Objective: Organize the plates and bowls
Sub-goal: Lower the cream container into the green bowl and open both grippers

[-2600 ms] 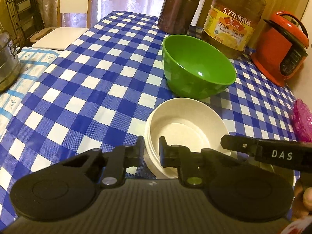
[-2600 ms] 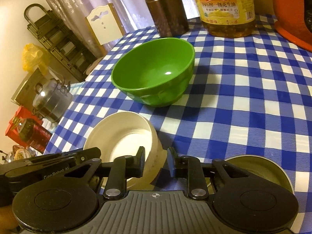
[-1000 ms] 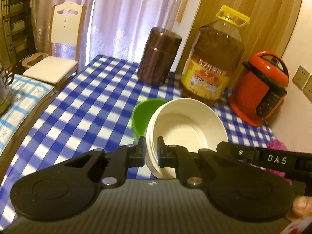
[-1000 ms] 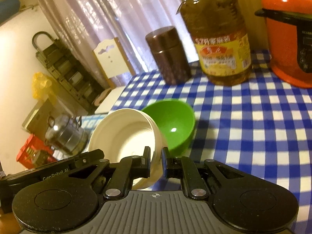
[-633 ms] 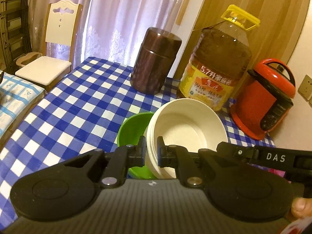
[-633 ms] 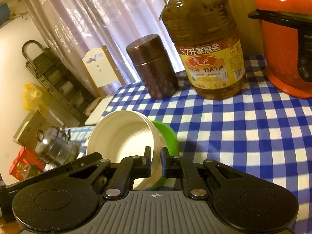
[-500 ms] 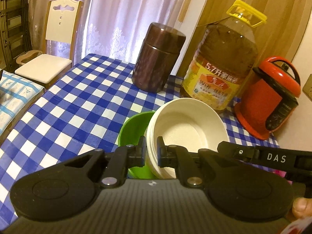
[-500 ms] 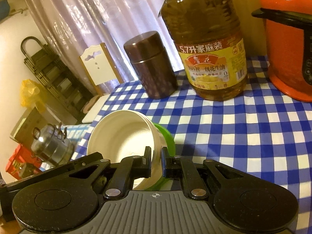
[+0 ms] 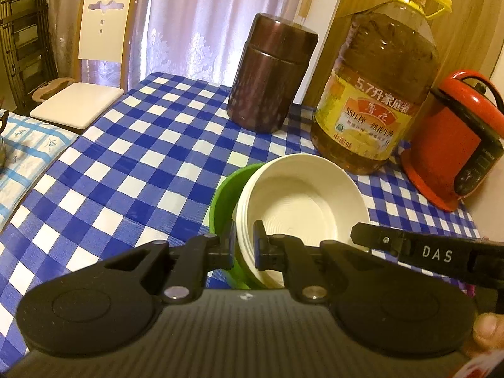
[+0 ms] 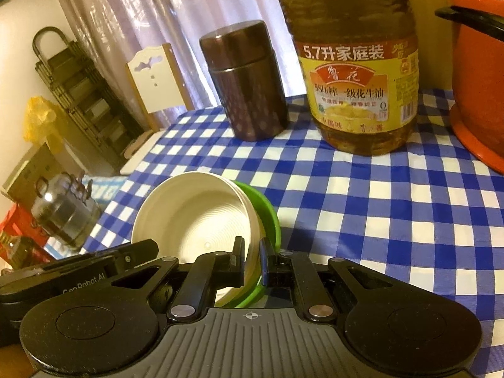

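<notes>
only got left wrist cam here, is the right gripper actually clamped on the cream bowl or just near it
observer: clamped. The right gripper has one finger inside and one outside the rim of the cream bowl.
operator: where's the green bowl on that side
observer: the green bowl shows as a rim just past the cream bowl's right edge, running down behind the outer finger.
operator: anything beyond the table i can't see
observer: a yellow plastic bag beside the dark rack.
</notes>
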`<state>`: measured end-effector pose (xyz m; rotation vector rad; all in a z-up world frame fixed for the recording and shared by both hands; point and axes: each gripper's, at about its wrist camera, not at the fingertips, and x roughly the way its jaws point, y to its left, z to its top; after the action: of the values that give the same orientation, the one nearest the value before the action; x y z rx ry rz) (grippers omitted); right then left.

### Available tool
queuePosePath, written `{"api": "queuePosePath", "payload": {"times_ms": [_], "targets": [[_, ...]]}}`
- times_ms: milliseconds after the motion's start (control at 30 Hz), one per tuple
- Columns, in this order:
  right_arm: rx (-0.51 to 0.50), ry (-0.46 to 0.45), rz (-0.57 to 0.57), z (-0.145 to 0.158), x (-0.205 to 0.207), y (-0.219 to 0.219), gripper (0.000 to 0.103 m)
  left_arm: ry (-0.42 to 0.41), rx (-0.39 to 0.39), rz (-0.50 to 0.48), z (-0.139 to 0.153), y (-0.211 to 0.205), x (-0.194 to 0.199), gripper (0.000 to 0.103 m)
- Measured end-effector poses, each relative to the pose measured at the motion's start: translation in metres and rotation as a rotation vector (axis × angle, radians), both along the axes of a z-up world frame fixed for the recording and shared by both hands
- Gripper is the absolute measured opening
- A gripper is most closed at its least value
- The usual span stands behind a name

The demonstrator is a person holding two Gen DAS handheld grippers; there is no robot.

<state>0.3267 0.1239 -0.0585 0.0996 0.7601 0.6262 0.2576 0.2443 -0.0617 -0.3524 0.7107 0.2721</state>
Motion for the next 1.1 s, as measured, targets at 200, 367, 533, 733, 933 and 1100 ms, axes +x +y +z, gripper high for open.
{"api": "queuePosePath", "payload": {"times_ms": [200, 367, 533, 733, 933, 1100], "targets": [[-0.014, -0.013, 0.005, -0.002, -0.002, 0.002, 0.010, 0.003, 0.003, -0.001, -0.003, 0.001, 0.000, 0.009], [-0.027, -0.024, 0.011, -0.002, -0.003, 0.004, 0.010, 0.004, 0.022, 0.003, -0.002, -0.002, 0.001, 0.009], [-0.023, -0.023, 0.016, -0.003, -0.004, 0.004, 0.010, -0.002, 0.037, 0.003, -0.002, -0.003, 0.000, 0.009], [0.050, -0.023, 0.001, -0.003, 0.000, -0.003, 0.027, -0.048, 0.053, 0.014, 0.000, -0.002, -0.003, 0.016], [0.115, -0.045, -0.037, 0.006, 0.001, -0.017, 0.040, -0.087, 0.056, 0.040, 0.007, -0.001, -0.011, 0.017], [0.138, -0.052, -0.062, 0.013, -0.006, -0.030, 0.040, -0.113, 0.037, 0.048, 0.016, -0.004, -0.020, 0.018]]}}
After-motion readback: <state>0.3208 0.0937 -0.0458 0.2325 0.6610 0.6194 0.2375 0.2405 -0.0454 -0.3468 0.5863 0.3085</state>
